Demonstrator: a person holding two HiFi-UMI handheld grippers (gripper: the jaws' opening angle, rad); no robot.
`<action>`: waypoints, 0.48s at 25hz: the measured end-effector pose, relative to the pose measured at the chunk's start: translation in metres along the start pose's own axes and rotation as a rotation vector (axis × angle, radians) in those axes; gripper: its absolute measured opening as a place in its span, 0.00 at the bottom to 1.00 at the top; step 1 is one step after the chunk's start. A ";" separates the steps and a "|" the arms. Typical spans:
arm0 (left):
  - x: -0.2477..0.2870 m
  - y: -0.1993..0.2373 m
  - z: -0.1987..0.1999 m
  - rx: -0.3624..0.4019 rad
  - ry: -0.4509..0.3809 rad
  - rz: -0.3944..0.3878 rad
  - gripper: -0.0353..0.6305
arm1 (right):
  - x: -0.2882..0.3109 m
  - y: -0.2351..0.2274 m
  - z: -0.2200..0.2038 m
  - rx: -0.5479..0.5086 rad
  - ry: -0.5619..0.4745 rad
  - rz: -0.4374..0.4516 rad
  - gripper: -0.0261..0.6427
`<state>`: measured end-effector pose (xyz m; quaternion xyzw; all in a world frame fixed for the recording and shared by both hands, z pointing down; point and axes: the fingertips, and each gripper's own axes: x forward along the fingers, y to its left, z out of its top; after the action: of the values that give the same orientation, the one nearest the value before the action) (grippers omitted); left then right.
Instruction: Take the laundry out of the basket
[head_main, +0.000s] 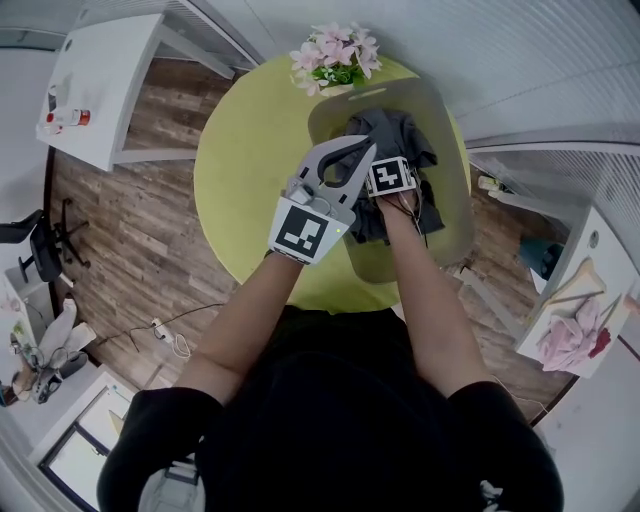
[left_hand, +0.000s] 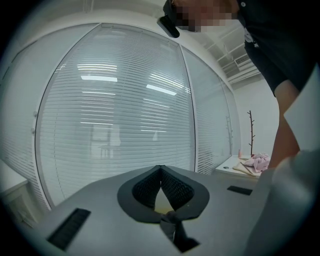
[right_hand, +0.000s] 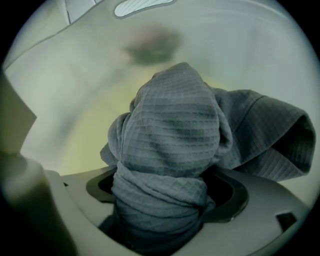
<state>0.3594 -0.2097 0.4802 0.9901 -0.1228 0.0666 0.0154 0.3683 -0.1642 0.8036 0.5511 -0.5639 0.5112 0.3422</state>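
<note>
Laundry (head_main: 395, 130) fills right gripper's (head_main: 391, 177) wide jaws, forearm angled steeply into basket (head_main: 455, 195).

Left gripper (left_hand: 160, 169): fingers (left_hand: 148, 190) closed, tips touching, nothing between them. It points about level at a wall of shut white blinds (left_hand: 115, 110), far. Right edge: a person's bare arm (left_hand: 286, 130) under a dark sleeve. Far right: a white bench (left_hand: 227, 167) carrying a bunched pink cloth (left_hand: 257, 162). A thin bare branch (left_hand: 250, 132) stands upright behind it.
</note>
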 end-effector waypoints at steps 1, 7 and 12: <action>-0.001 0.001 0.000 -0.001 0.000 0.005 0.07 | 0.003 0.002 0.002 -0.014 -0.008 0.005 0.71; -0.015 0.007 0.003 0.001 0.002 0.037 0.07 | 0.006 0.002 0.003 -0.036 -0.018 0.007 0.71; -0.030 0.013 0.004 0.003 0.010 0.070 0.07 | -0.001 0.000 0.003 -0.075 -0.023 -0.030 0.66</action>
<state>0.3274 -0.2156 0.4726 0.9848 -0.1573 0.0724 0.0122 0.3694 -0.1666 0.8018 0.5518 -0.5784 0.4782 0.3638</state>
